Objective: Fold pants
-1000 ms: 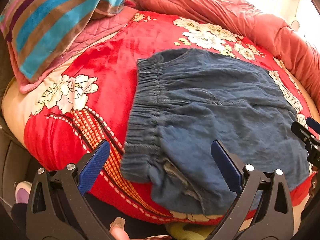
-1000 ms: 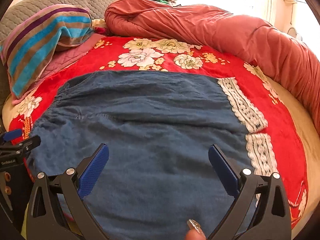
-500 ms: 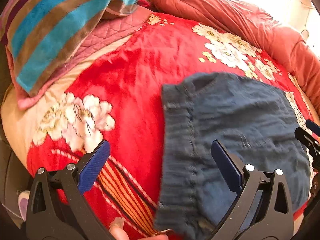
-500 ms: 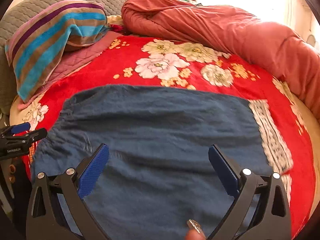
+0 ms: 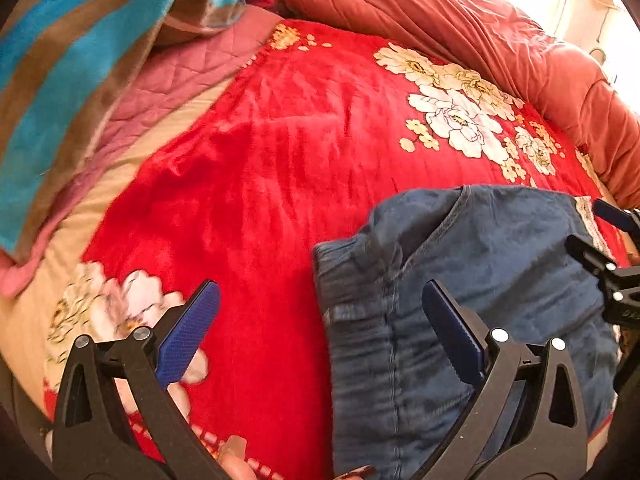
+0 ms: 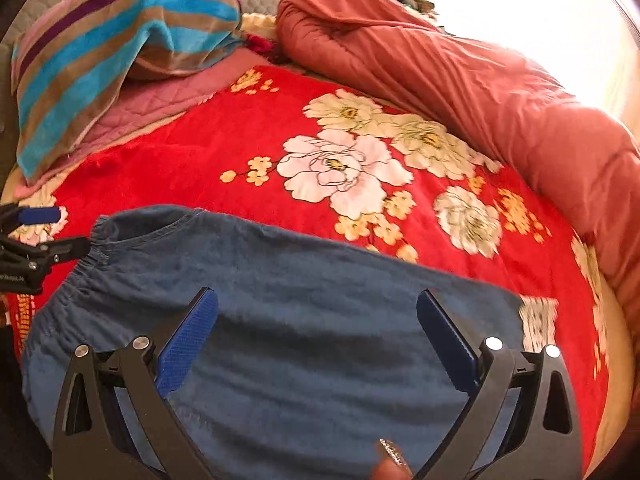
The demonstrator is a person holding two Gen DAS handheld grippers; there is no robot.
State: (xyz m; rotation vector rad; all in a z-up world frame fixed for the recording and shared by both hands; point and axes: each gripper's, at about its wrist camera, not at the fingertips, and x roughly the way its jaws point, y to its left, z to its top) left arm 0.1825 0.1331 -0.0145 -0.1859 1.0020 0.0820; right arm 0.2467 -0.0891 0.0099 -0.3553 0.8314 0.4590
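Note:
Blue denim pants (image 6: 304,320) lie folded flat on a red floral blanket (image 6: 208,152); the elastic waistband (image 6: 108,236) is at the left end. In the left wrist view the pants (image 5: 500,272) lie at lower right, waistband (image 5: 352,320) toward me. My left gripper (image 5: 320,328) is open and empty, low over the blanket at the waistband edge; it also shows in the right wrist view (image 6: 32,236). My right gripper (image 6: 316,332) is open and empty above the pants' middle; it also shows in the left wrist view (image 5: 608,256).
A striped towel (image 6: 112,40) lies on a pink quilted pad (image 6: 160,96) at back left. A rolled rust-coloured duvet (image 6: 460,80) runs along the back and right side. The beige mattress edge (image 5: 36,320) shows at the left.
Both grippers have moved forward and lower over the bed. The pants now sit lower and closer in both views. Both grippers stay open and empty.

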